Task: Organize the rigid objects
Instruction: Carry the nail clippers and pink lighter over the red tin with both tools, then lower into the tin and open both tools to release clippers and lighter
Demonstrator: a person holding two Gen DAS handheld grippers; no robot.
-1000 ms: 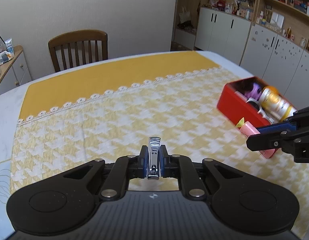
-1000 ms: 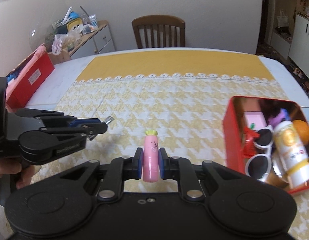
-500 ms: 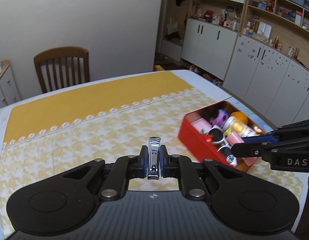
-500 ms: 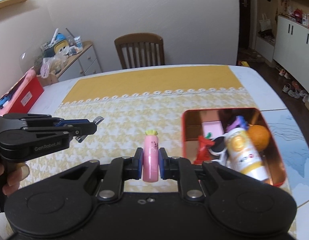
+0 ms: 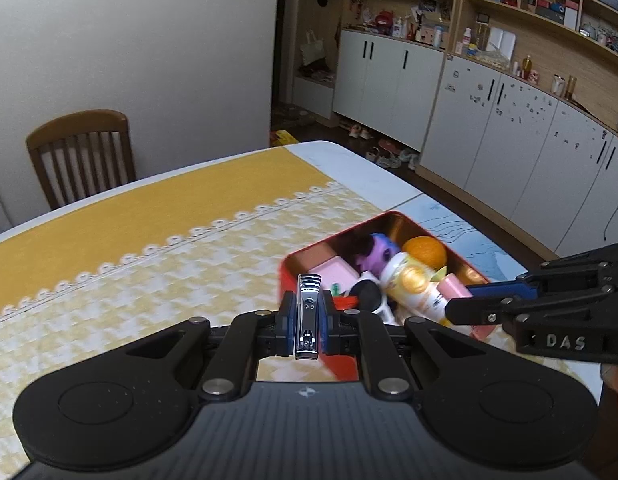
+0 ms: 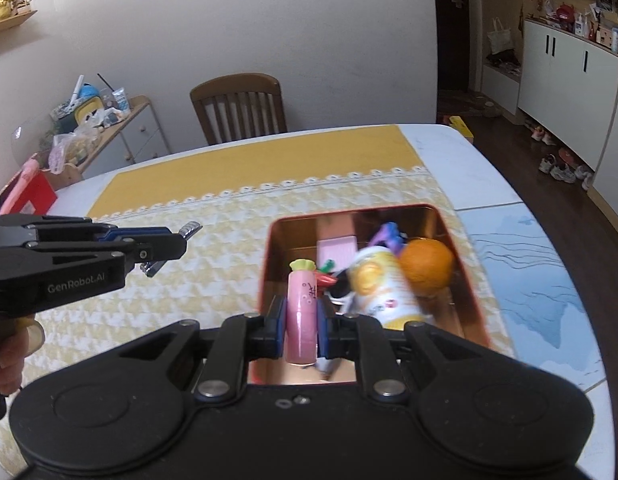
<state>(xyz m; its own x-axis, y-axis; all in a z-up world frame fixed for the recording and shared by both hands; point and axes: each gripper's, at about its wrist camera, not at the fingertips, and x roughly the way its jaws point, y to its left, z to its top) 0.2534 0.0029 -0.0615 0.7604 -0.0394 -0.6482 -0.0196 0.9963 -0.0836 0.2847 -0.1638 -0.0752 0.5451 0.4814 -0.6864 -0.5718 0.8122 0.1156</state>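
Observation:
My left gripper [image 5: 307, 322] is shut on a silver nail clipper [image 5: 307, 316], held above the near left rim of a red tin box [image 5: 305, 276]. My right gripper [image 6: 303, 326] is shut on a pink tube with a yellow cap [image 6: 301, 312], held over the near left part of the same red box [image 6: 269, 256]. The box holds a yellow-white bottle [image 6: 383, 288], an orange ball [image 6: 427, 266], a purple toy [image 6: 389, 234], a pink box [image 6: 336, 246] and sunglasses [image 5: 369, 294]. The left gripper also shows in the right wrist view [image 6: 165, 246]. The right gripper also shows in the left wrist view [image 5: 469, 304].
The table wears a yellow and white houndstooth cloth [image 6: 213, 240]. A wooden chair [image 6: 239, 106] stands at the far side. White cabinets [image 5: 489, 128] line the right wall. A cluttered side cabinet [image 6: 109, 128] and a red box [image 6: 33, 196] are at the far left.
Both grippers have moved right and forward with their objects, and the red box now lies directly under and ahead of them. Both grips are unchanged.

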